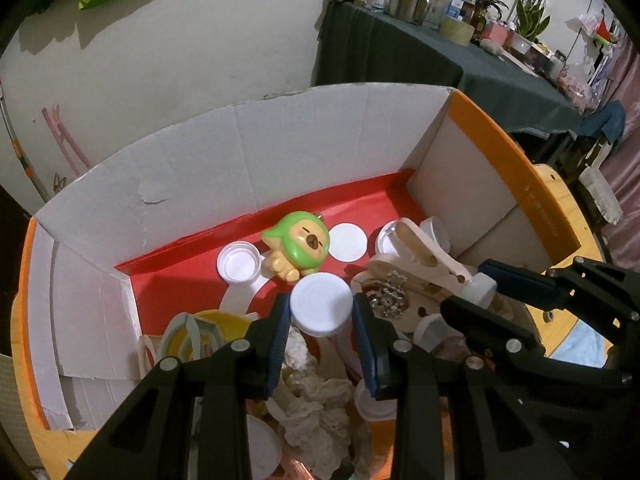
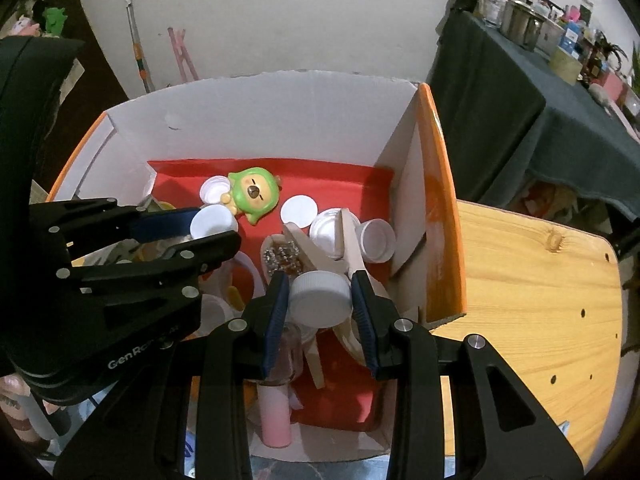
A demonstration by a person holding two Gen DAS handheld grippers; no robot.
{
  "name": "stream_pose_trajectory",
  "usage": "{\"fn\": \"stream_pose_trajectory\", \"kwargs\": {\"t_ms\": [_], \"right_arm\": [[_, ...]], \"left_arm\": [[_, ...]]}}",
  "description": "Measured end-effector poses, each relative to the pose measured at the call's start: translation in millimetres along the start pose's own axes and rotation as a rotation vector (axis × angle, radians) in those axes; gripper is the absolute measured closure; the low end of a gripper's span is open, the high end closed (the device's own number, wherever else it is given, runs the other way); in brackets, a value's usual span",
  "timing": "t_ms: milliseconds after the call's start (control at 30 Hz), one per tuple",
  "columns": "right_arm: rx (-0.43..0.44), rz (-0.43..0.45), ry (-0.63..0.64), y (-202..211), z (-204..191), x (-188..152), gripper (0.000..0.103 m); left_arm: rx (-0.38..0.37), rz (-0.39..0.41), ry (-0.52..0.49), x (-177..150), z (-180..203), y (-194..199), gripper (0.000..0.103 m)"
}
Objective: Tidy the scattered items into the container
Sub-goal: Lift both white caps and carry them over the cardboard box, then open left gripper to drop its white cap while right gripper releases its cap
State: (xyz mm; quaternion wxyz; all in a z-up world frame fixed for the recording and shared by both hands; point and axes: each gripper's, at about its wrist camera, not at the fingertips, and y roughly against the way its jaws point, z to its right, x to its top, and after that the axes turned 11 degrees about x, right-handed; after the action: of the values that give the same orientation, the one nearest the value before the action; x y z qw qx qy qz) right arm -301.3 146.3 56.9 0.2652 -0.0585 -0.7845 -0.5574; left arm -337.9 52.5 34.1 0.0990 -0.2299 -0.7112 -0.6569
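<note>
Left wrist view first: your left gripper (image 1: 321, 330) is clenched on a white-capped jar (image 1: 321, 307), held over the cardboard box (image 1: 240, 152) above crumpled tissue (image 1: 320, 408). From the right wrist view, your right gripper (image 2: 320, 314) likewise grips a second white-capped jar (image 2: 319, 298), its glass body hanging below, over a pink tube (image 2: 275, 416) and a wooden clip (image 2: 320, 240). Both jars are already inside the box walls, side by side. Further in lie loose white lids (image 1: 347, 242) and the green toy (image 1: 298, 248) on the red floor (image 1: 192, 272). Your two grippers sit close together, so letting go together could knock one against the other. I judge a glass jar dropped onto the clip could tip or crack, so lower it before opening.
</note>
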Motion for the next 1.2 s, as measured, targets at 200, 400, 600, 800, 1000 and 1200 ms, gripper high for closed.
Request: {"fn": "stream_pose_trajectory", "kwargs": {"t_ms": [200,400,600,800,1000,1200], "right_arm": [[-0.014,-0.009,-0.004,-5.0,2.8,-0.5,0.072],[-0.024,-0.017,-0.005,-8.7,3.7,-2.3,0.072],[-0.022,-0.018,-0.011,-8.9,5.8,-5.1,0.072],[-0.023,-0.017,-0.007,-8.5,5.6,-4.9,0.072],[-0.019,-0.025,-0.014,-8.4,7.0,-4.1,0.072],[-0.025,-0.030,-0.027,-9.7,8.2,-3.2,0.067]], "left_arm": [[-0.005,-0.007,-0.001,0.3,-0.5,-3.4,0.069],[-0.002,-0.016,-0.010,-0.2,0.8,-7.9,0.069],[0.002,-0.015,-0.014,-0.6,1.7,-8.1,0.069],[-0.003,-0.015,-0.011,2.3,4.7,-7.8,0.069],[-0.004,-0.015,-0.011,3.6,5.3,-9.3,0.069],[-0.005,-0.015,-0.008,-0.6,-1.1,-7.3,0.069]]}}
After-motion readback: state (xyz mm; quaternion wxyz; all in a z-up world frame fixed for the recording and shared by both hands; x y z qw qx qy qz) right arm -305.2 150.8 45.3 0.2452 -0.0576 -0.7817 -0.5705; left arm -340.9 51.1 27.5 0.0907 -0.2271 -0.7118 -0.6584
